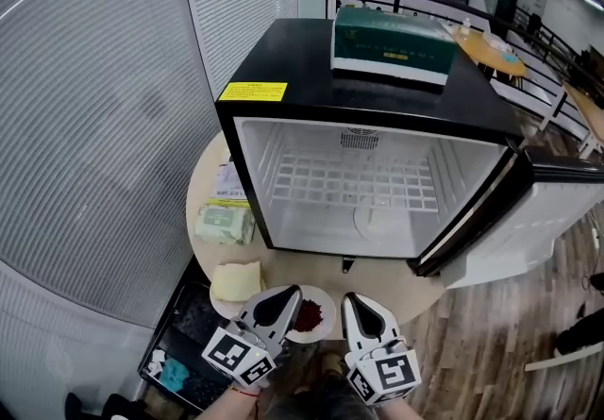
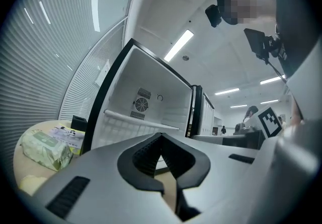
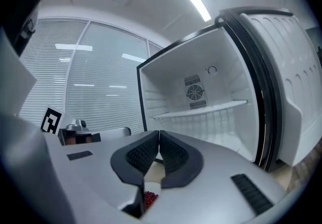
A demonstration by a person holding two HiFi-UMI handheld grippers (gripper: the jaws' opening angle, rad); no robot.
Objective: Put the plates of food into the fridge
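Note:
A small black fridge (image 1: 302, 59) stands open on a round table (image 1: 203, 187), with a bare wire shelf (image 1: 359, 182) inside. Its door (image 1: 557, 210) swings out to the right. On the table's near edge sit two plates: one with pale yellow food (image 1: 236, 281) and one with red food (image 1: 313, 316). My left gripper (image 1: 276, 307) hovers over the red plate's left side, jaws together and empty. My right gripper (image 1: 363, 314) is just right of that plate, also shut on nothing. The left gripper (image 2: 161, 136) and the right gripper (image 3: 159, 132) both face the fridge interior (image 3: 201, 92). Red food (image 3: 149, 199) shows below the right jaws.
A green box (image 1: 392, 42) lies on the fridge top. A green wipes pack (image 1: 225, 222) and a leaflet (image 1: 229, 180) lie on the table left of the fridge. A black crate (image 1: 184, 343) sits on the floor below. A blinded glass wall runs along the left.

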